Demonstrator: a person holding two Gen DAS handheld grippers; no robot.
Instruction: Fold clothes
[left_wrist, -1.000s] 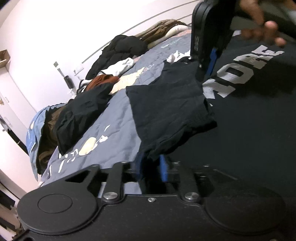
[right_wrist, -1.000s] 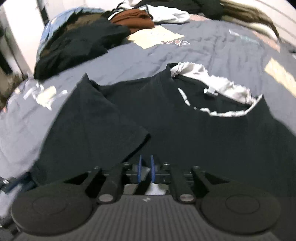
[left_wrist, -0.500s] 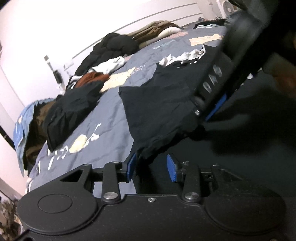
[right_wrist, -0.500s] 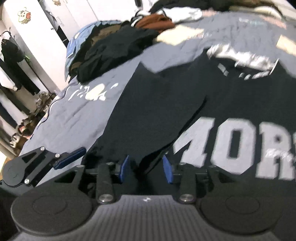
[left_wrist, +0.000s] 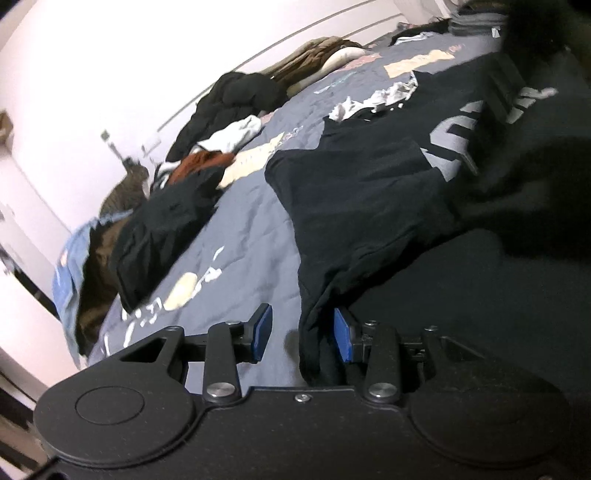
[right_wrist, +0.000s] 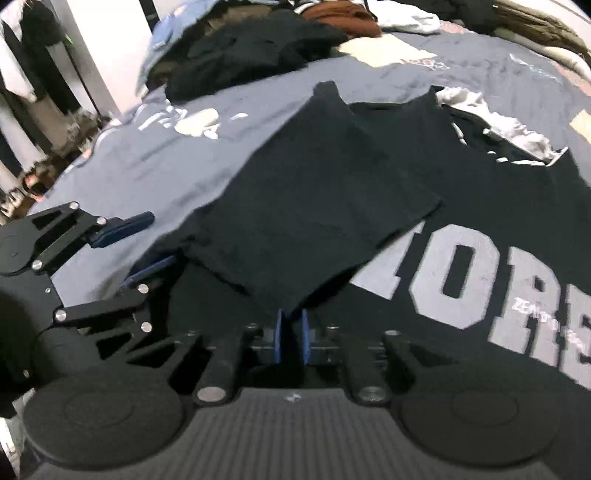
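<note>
A black T-shirt (right_wrist: 461, 206) with large grey letters lies flat on the bed, its sleeve (right_wrist: 317, 192) folded in over the chest. The shirt also shows in the left wrist view (left_wrist: 406, 192). My left gripper (left_wrist: 301, 334) is open, with a fold of the sleeve edge hanging between its blue pads, against the right pad (left_wrist: 341, 336). It also shows in the right wrist view (right_wrist: 136, 243) at the left, open at the sleeve's edge. My right gripper (right_wrist: 290, 336) is shut on the lower edge of the folded sleeve.
The shirt lies on a grey-blue duvet (right_wrist: 166, 158). A heap of dark, brown and white clothes (left_wrist: 177, 206) lies at the far side of the bed, also in the right wrist view (right_wrist: 258, 44). A clothes rack and shoes (right_wrist: 33, 110) stand at the left.
My left gripper has opened wide and let go of the sleeve edge. My right gripper opened half a second ago and has since closed on the folded sleeve's lower edge.
</note>
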